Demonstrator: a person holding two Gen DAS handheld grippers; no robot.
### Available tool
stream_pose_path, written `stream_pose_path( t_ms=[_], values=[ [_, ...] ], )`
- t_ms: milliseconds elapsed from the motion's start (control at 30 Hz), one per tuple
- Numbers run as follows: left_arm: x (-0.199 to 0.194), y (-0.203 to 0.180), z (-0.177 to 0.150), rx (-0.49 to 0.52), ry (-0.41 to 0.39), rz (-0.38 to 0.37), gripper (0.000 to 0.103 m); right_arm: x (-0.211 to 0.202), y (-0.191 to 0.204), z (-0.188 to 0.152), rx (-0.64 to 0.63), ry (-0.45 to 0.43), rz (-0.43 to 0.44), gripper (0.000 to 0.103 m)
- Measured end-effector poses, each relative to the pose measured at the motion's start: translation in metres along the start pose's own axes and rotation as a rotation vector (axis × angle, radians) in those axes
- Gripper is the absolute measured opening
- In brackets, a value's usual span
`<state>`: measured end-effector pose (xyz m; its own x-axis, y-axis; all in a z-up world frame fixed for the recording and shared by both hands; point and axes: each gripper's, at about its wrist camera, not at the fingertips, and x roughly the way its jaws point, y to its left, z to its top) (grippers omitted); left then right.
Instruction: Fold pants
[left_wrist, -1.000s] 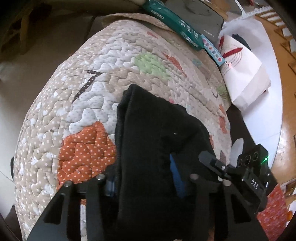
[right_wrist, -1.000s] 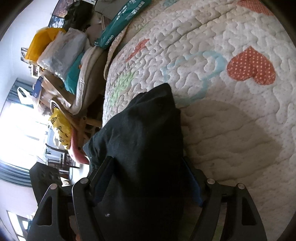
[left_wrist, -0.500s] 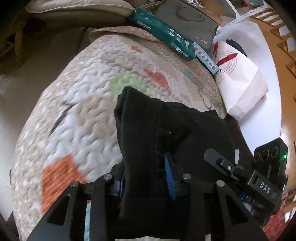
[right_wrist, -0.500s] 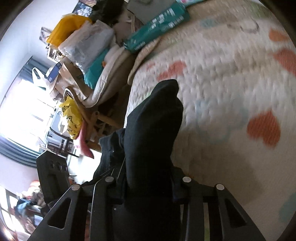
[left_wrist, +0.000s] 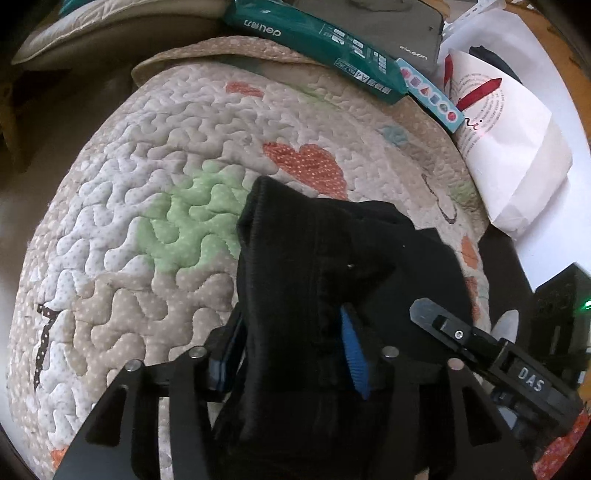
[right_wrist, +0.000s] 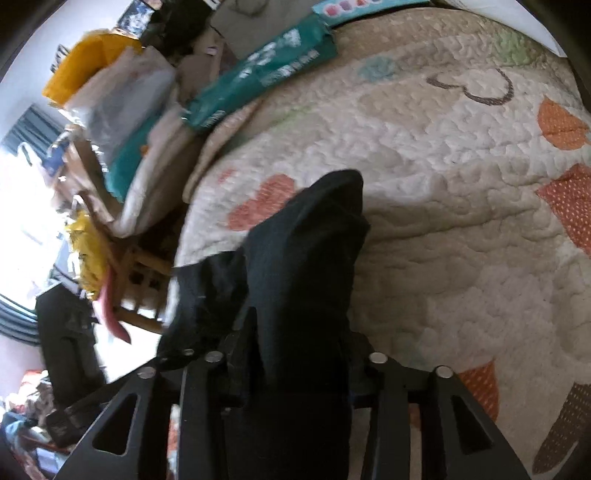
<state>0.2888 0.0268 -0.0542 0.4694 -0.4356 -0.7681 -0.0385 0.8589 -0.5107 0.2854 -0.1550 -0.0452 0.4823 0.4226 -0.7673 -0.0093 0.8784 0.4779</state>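
Left claw (left_wrist: 291, 354) clamped on a thick bunch of the black pants (left_wrist: 332, 266), blue pads (left_wrist: 354, 354) pressing into the cloth from both sides; jaws have just been opening a little, yet cloth fills the gap and does not slip out. Pants lifted above the quilt (left_wrist: 166, 206), one ribbed edge standing up in front of the claw, the rest hanging below and toward the right. Behind the quilt, a green paper pack (left_wrist: 321, 48), a grey case (left_wrist: 388, 26), and a white paper bag (left_wrist: 509, 147) at the far right, all well apart from the cloth.

Right claw (right_wrist: 303, 373) also clamped on the pants (right_wrist: 306, 266), the cloth pushed up as a dark peak between the fingers; jaws here also just opened a little, with cloth between them. A loose fold (right_wrist: 207, 295) drooping off to the left side of the claw, over the edge of the quilt (right_wrist: 461, 184). Picture somewhat blurred.

Judged as soft, limp and light, thick enough to bunch, not slippery and not fragile; no shape kept without support. Best taken at a firm seam or the ribbed waistband, two corners of one edge, so the layers hang flat and do not twist; a grip in the middle of the cloth likely to give only a lump
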Motion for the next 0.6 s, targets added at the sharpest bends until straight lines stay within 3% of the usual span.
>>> stream_pose_path(
  t_ms=[67,167,333,400,500,600],
  values=[
    [-0.003,0.005,0.002,-0.019,0.001,-0.016,0.057,-0.001,-0.009,-0.002,0.027,-0.010,-0.007,0.060],
    [-0.008,0.014,0.005,-0.038,0.003,-0.022,0.061,-0.011,-0.018,-0.009,0.044,-0.027,-0.004,0.062],
    [-0.018,0.009,0.009,0.004,-0.012,0.023,0.063,-0.042,-0.022,-0.031,0.014,-0.056,-0.019,0.067],
    [-0.025,0.004,0.012,0.041,-0.049,0.102,0.063,-0.052,-0.022,-0.042,-0.009,-0.062,-0.034,0.068],
    [-0.024,0.006,0.016,0.065,-0.049,0.139,0.064,-0.056,-0.018,-0.056,-0.039,-0.061,-0.061,0.069],
    [-0.019,0.008,0.015,0.100,-0.053,0.194,0.073,-0.055,-0.015,-0.068,-0.063,-0.070,-0.085,0.072]
  ],
)
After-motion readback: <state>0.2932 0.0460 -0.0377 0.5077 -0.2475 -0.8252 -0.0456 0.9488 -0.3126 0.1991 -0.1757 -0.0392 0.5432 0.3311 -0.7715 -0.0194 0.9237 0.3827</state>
